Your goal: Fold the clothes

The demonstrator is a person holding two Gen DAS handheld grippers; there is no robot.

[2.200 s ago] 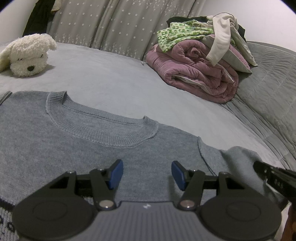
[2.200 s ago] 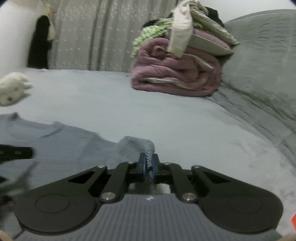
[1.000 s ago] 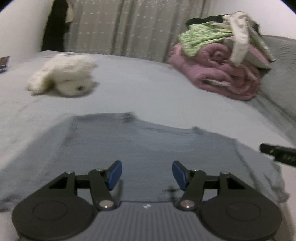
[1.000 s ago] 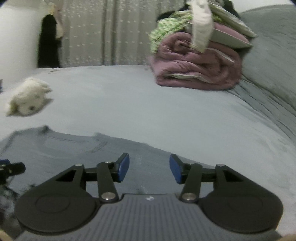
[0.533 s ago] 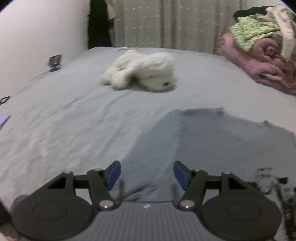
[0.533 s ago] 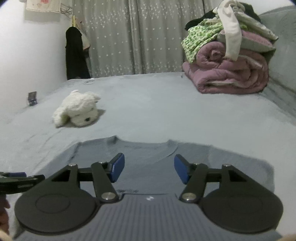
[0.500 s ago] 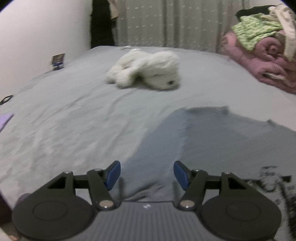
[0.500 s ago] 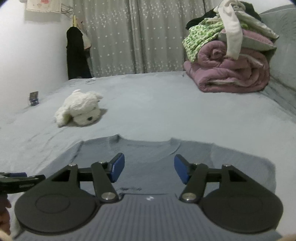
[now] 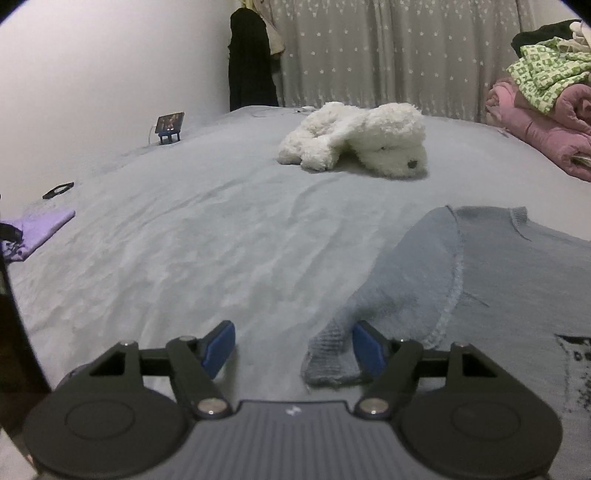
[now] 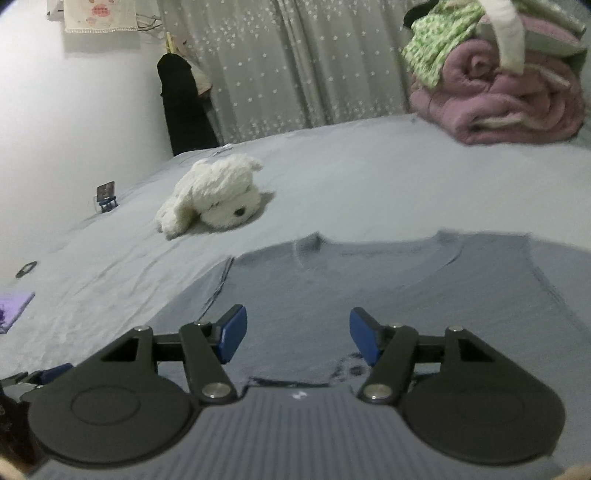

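You won't find any text you can actually read here. The grey sweater [image 9: 517,280] carries a dark printed mark near its lower front, seen at the right edge of your left wrist view and just past the fingers in your right wrist view, but it is too blurred and cut off to make out. The cloth hanging [image 10: 99,16] on the wall shows pinkish marks, unreadable too.
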